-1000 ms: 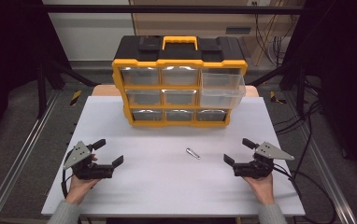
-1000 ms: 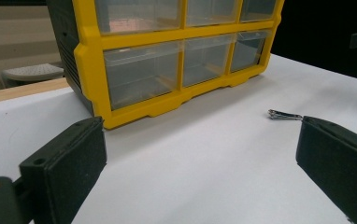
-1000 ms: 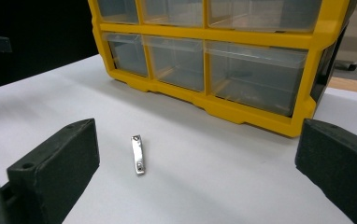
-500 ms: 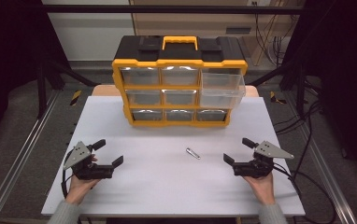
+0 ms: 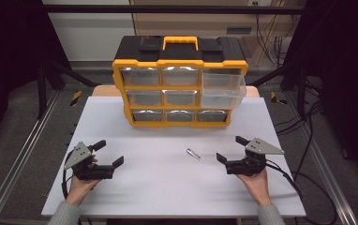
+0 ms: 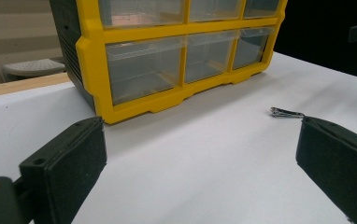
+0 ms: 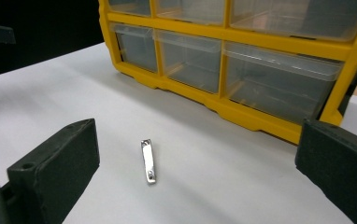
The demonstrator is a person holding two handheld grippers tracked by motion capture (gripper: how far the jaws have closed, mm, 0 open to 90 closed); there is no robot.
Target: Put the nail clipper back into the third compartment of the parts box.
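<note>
A small metal nail clipper (image 5: 193,153) lies flat on the white table (image 5: 167,187), in front of a yellow and black drawer cabinet (image 5: 180,84). In the right gripper view the clipper (image 7: 148,161) rests a short way ahead, between my wide-apart jaws. From the left gripper view the clipper (image 6: 286,112) shows farther off, just above the right jaw. My left gripper (image 5: 109,153) rests open at the table's left front. My right gripper (image 5: 231,149) is open at the right front, close to the clipper. Nothing is held by either. The cabinet's top right drawer (image 5: 221,86) is pulled out.
The cabinet has clear plastic drawers in three rows and a yellow handle (image 5: 180,42) on top. Black frame posts and cables stand beside the table. Bare table surface lies between the two grippers.
</note>
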